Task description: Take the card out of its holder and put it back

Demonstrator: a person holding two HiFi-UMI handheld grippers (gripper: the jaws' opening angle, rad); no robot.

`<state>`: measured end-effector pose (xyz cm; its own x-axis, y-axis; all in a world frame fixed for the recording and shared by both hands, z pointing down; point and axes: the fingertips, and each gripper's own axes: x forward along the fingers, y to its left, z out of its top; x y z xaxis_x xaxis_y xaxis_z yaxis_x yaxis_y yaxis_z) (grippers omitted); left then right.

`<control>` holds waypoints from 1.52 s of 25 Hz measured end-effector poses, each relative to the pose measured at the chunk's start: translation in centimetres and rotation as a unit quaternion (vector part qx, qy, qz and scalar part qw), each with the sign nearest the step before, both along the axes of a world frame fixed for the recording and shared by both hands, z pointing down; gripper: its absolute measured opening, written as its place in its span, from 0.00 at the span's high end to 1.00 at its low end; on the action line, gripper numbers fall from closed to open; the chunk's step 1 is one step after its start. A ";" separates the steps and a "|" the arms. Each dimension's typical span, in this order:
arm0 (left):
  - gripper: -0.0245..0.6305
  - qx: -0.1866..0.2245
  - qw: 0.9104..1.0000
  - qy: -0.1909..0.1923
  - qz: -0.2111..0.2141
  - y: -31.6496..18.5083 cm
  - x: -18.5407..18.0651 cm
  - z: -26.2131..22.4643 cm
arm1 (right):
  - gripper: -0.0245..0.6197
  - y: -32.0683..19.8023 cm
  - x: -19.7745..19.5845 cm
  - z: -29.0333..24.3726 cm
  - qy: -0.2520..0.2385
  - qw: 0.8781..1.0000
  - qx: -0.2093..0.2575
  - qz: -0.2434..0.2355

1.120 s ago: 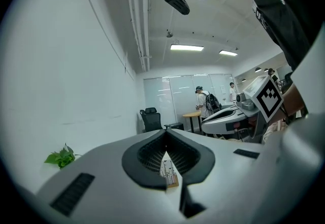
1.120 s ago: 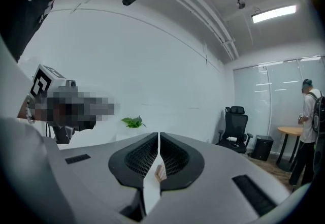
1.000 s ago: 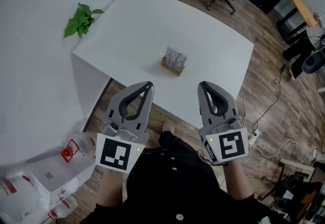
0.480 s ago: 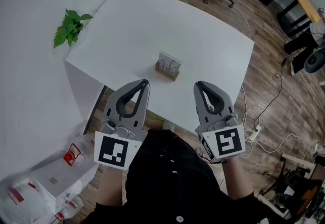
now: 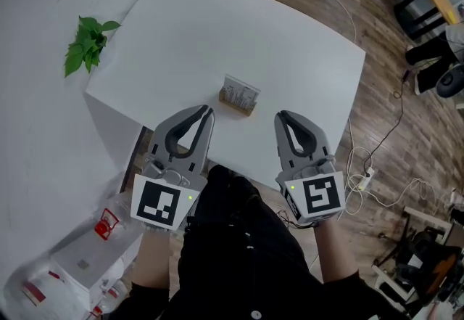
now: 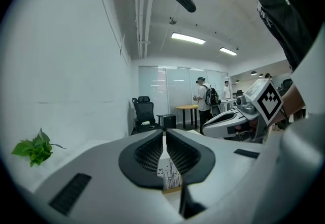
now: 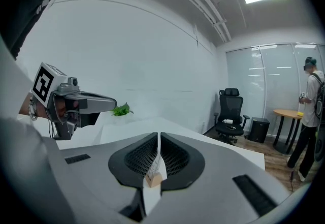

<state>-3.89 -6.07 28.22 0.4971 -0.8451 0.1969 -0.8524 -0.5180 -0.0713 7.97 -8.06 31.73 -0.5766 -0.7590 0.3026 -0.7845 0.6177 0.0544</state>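
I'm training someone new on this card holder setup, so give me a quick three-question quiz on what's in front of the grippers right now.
1. True or false: the card stands in its holder on the white table.
2. The left gripper is: A) open and empty, B) shut and empty, C) shut on the card.
3. Fill in: the green plant lies on the ___ gripper's side of the table.
Key: 1 true; 2 B; 3 left.
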 end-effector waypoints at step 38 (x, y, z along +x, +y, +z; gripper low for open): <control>0.77 -0.093 0.983 -0.054 0.148 -8.9 1.8 14.7 | 0.77 -5.2 -2.8 11.0 0.011 0.994 -0.106 0.031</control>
